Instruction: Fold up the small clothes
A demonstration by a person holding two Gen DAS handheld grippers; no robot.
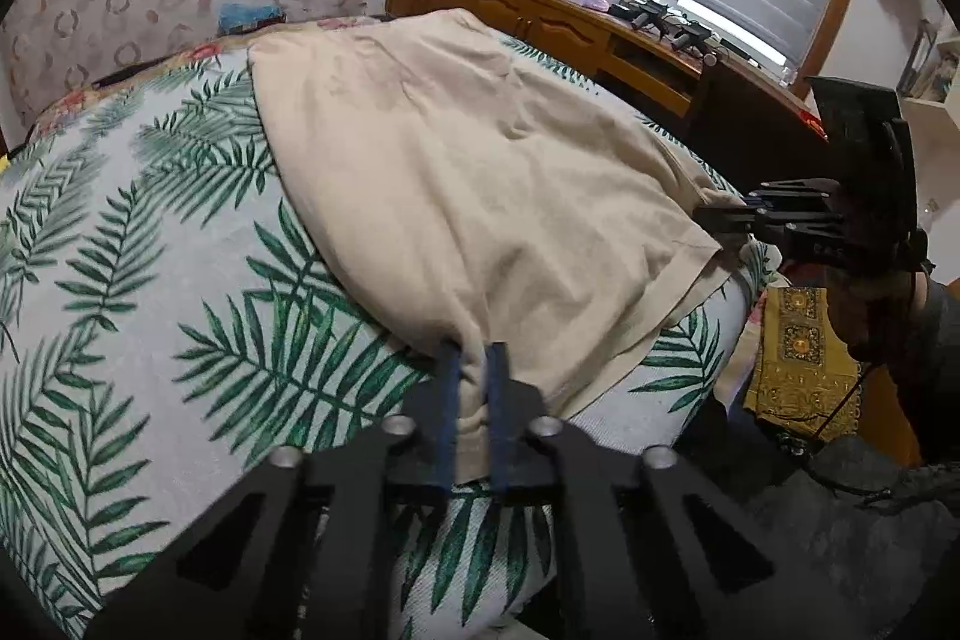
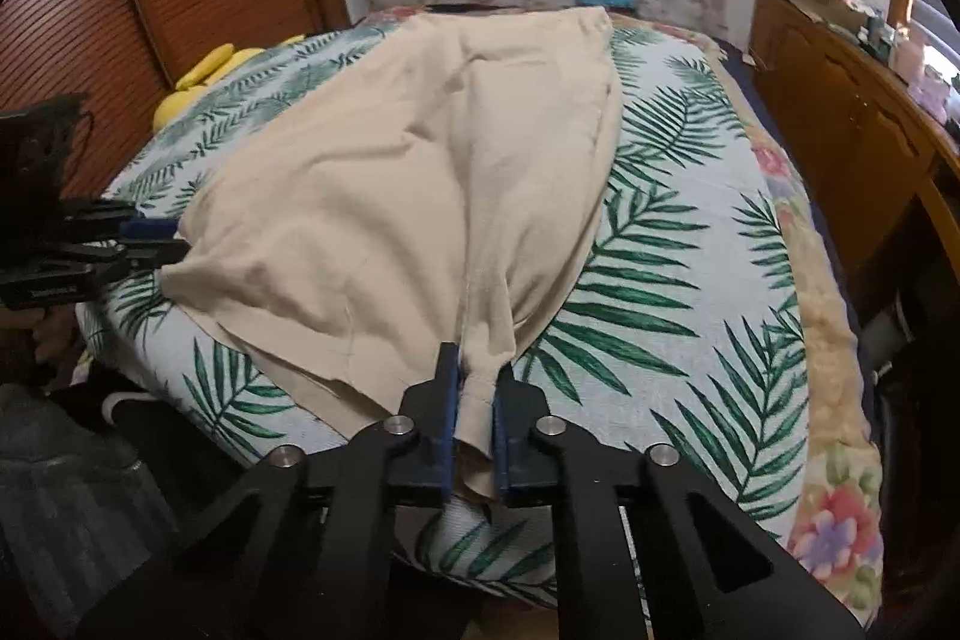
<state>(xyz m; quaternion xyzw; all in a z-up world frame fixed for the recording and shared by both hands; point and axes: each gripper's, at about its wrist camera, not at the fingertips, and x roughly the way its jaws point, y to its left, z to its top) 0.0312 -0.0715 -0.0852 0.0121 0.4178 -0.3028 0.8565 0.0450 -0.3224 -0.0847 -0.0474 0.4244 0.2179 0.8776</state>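
The beige garment (image 1: 456, 184) is lying spread on the bed (image 1: 150, 280), stretching away ahead of both tools. The left tool (image 1: 474, 376) and right tool (image 2: 477, 388) are each clamping a bunched near corner. It looks light, soft and floppy; hemmed corners seem the best hold. No containers are showing.

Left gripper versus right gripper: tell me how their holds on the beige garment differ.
The left gripper pinches a thick bunch at the garment's near left corner; the right gripper clamps a narrow hemmed strip at the near right corner. Cloth bulges between the left fingers, while a flat hemmed band hangs between the right fingers. Both are shut on the same garment at the edge of the palm-print bedspread.
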